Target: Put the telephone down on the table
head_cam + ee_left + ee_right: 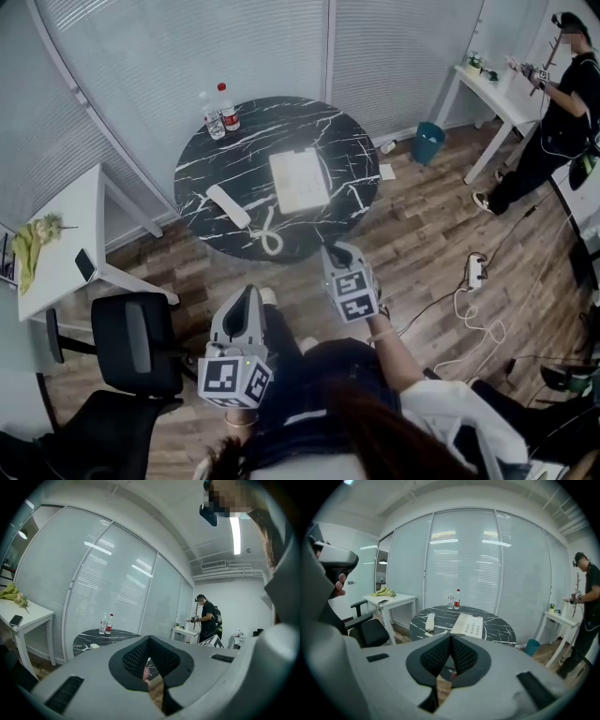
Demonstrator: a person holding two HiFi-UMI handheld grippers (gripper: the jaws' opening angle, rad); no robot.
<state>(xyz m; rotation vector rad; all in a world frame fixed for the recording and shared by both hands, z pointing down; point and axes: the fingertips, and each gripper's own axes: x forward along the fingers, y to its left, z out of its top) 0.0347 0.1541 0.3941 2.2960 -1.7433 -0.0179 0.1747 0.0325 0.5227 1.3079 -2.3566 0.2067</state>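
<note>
The white telephone base (299, 180) lies on the round black marble table (337, 131), and in the right gripper view the telephone base (468, 625) shows its keypad. Its handset (228, 205) rests flat on the tabletop to the left, joined by a coiled cord (270, 234); the right gripper view has the handset (430, 620) too. My left gripper (251, 292) hangs over the floor short of the table, jaws together and empty; in its own view the left gripper (149, 639) points at the table (93, 637). My right gripper (336, 251) is near the table's front edge, and its own view shows the right gripper (451, 636) shut and empty.
Two water bottles (220, 112) stand at the table's far left. A white desk (66, 234) and a black office chair (136, 342) are on the left. A person (562, 103) stands at a white side table on the right, near a teal bin (428, 142). Cables and a power strip (476, 272) lie on the floor.
</note>
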